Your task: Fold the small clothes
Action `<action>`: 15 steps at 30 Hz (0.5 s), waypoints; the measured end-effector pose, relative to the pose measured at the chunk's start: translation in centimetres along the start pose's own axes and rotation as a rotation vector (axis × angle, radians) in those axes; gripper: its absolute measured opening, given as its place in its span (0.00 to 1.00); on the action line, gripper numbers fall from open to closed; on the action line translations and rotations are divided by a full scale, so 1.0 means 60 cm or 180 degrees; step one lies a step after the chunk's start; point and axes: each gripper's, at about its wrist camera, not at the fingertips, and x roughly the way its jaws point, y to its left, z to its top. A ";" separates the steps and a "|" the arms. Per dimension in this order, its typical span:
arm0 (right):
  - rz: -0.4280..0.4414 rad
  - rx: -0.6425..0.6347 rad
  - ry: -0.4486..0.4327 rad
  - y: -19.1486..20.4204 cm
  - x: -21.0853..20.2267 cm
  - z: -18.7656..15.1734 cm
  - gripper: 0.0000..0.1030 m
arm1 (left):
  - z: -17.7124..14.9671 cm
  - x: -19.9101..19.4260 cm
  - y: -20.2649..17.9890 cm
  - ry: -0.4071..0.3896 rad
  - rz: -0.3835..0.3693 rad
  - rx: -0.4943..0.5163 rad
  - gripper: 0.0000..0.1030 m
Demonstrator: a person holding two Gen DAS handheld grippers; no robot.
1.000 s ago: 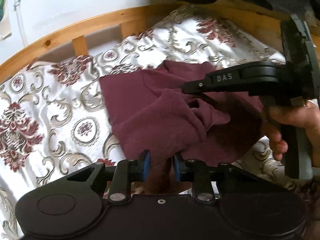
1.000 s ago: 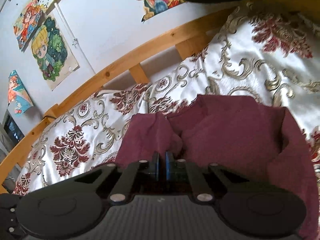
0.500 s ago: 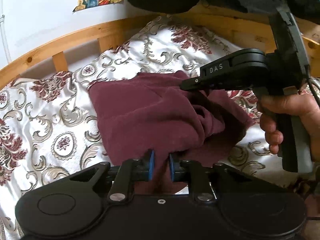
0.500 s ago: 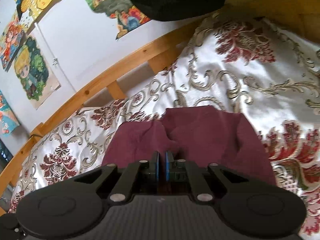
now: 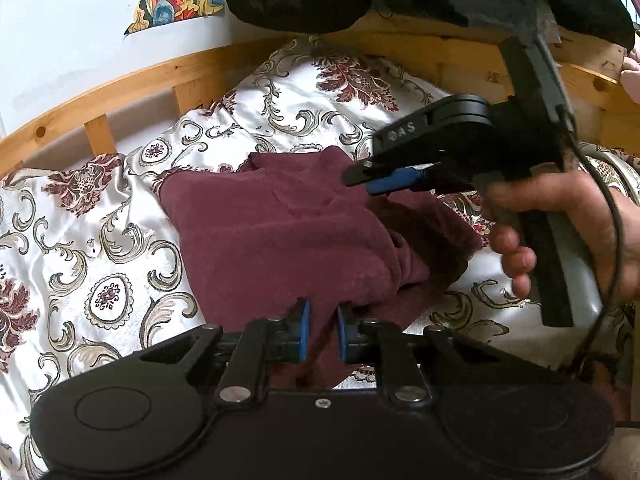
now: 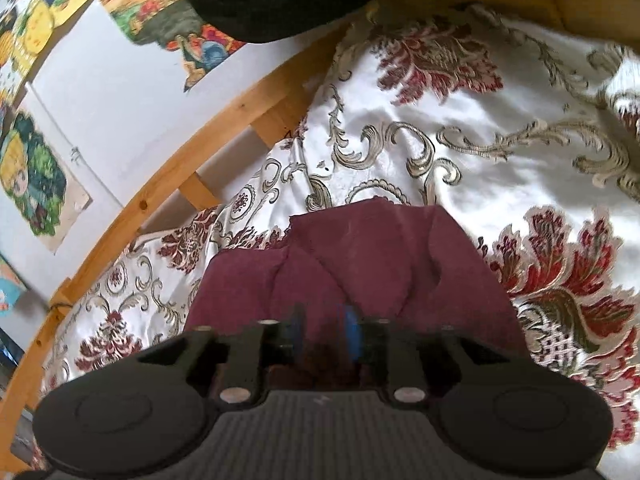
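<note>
Left gripper: jaws narrowly parted, having just closed further, pinching a fold of the maroon fleece garment. Right gripper: jaws just opened, spread apart, cloth between, unpressed. Garment bunched mid-bed on the white floral satin bedspread, short of the wooden rail.

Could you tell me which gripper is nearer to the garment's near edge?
Left. The left gripper has its pads closed on the maroon garment at its near edge; the right gripper, jaws just opened, hangs over the garment's far right part.
</note>
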 end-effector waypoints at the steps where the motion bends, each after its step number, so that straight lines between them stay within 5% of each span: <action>1: 0.0009 0.0010 0.0014 -0.003 0.006 0.001 0.45 | -0.001 0.000 0.000 0.0004 0.0004 0.0013 0.13; 6: -0.0082 -0.0214 0.0181 0.001 0.046 -0.004 0.44 | -0.002 0.001 0.000 0.0017 0.0008 0.0031 0.13; 10: -0.0156 -0.0431 0.0315 0.013 0.060 -0.014 0.12 | -0.003 0.001 -0.001 0.0019 0.0013 0.0046 0.12; 15: -0.0242 -0.0550 0.0120 0.026 0.029 -0.003 0.04 | -0.005 -0.003 -0.003 -0.0033 0.0044 0.0065 0.09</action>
